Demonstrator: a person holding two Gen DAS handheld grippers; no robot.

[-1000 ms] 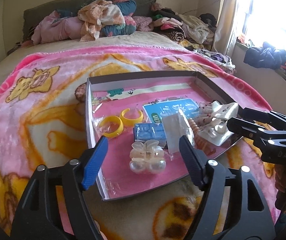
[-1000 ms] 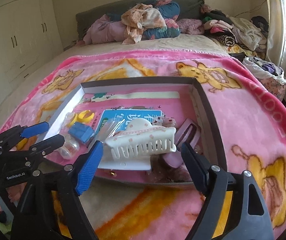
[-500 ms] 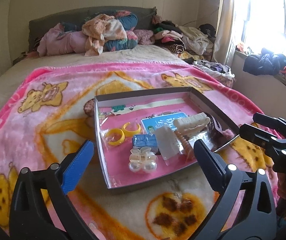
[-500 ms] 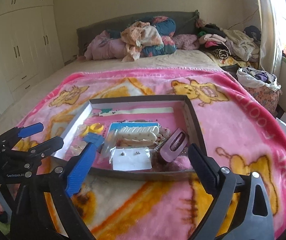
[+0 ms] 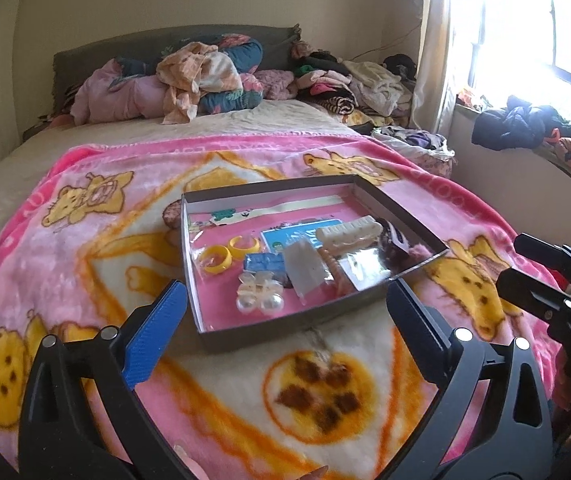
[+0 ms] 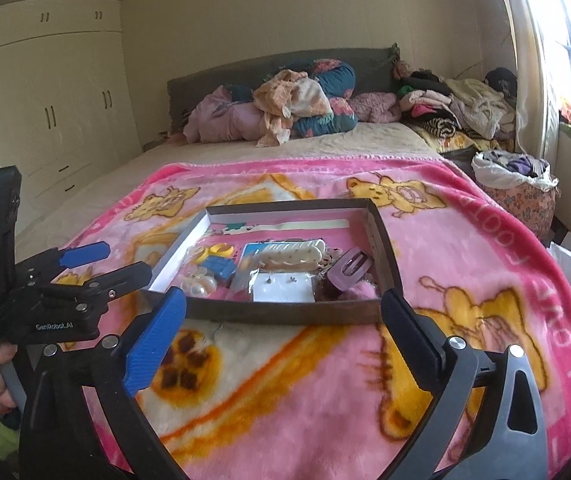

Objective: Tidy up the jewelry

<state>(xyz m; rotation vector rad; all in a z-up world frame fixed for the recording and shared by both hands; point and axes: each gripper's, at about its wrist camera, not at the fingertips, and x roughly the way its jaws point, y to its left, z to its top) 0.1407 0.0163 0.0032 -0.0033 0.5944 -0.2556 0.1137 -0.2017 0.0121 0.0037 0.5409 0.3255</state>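
On the pink blanket (image 6: pixel 465 280) lies the tray (image 6: pixel 385 240) of jewelry, and both grippers, left (image 5: pixel 285 312) and right (image 6: pixel 281 320), have just opened wide, nothing between them

a pink blanket (image 5: pixel 85 264) printed with yellow bears lies under a dark grey tray (image 5: pixel 285 326) lined pink. inside sit yellow rings (image 5: pixel 215 260), a cream hair claw (image 5: pixel 351 234) and a mauve clip (image 6: pixel 349 266).

Both tools — left tool (image 5: pixel 285 312), right tool (image 6: pixel 283 312) — gape empty, jaws just opened.
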